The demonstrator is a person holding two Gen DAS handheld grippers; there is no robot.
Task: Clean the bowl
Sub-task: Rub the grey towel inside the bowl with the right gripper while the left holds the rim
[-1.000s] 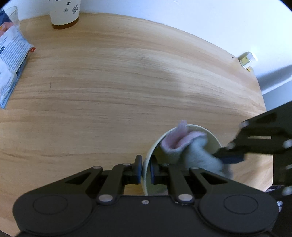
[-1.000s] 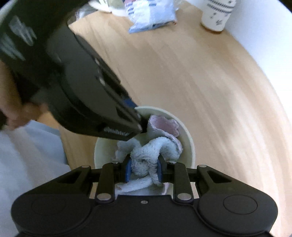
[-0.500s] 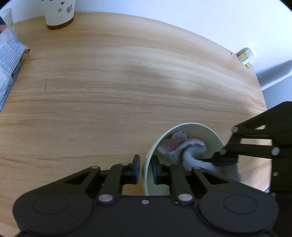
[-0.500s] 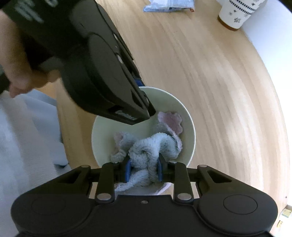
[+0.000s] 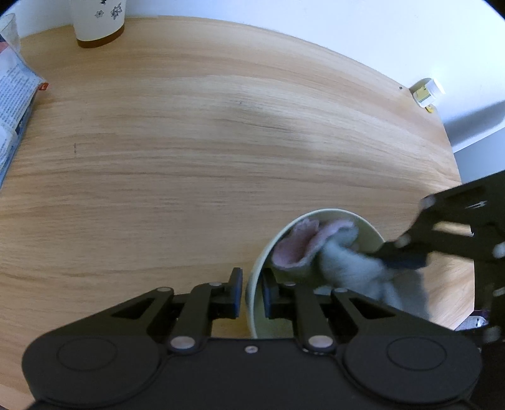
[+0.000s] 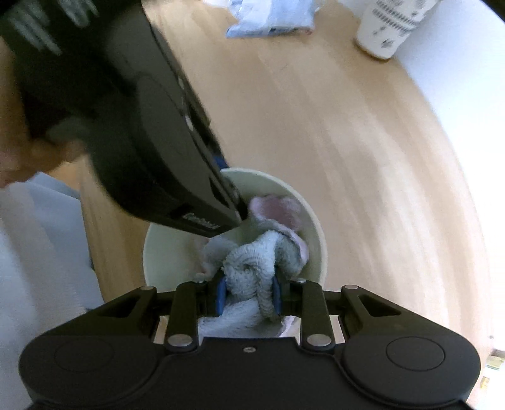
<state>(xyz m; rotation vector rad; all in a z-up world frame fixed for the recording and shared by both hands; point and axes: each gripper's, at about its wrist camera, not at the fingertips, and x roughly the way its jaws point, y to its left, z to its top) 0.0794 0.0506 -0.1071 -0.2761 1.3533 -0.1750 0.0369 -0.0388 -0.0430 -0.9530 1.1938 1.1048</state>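
Note:
A pale green bowl (image 5: 369,225) sits near the front right of the round wooden table (image 5: 221,142). My left gripper (image 5: 251,291) is shut on the bowl's near rim, one finger outside and one inside. My right gripper (image 6: 247,295) is shut on a grey and pink towel (image 6: 265,252) and presses it into the bowl (image 6: 170,252). In the left wrist view the towel (image 5: 334,255) fills the bowl's right side, and the right gripper comes in from the right. The left gripper's body hides the bowl's left rim in the right wrist view.
A white paper cup (image 5: 98,22) stands at the table's far edge and also shows in the right wrist view (image 6: 391,25). A blue and white packet (image 5: 14,104) lies at the left. A small white and yellow object (image 5: 426,93) sits at the far right edge.
The right gripper has shifted the towel around inside the bowl, with the pink fold now lying toward the far wall. The left gripper keeps its hold on the rim.

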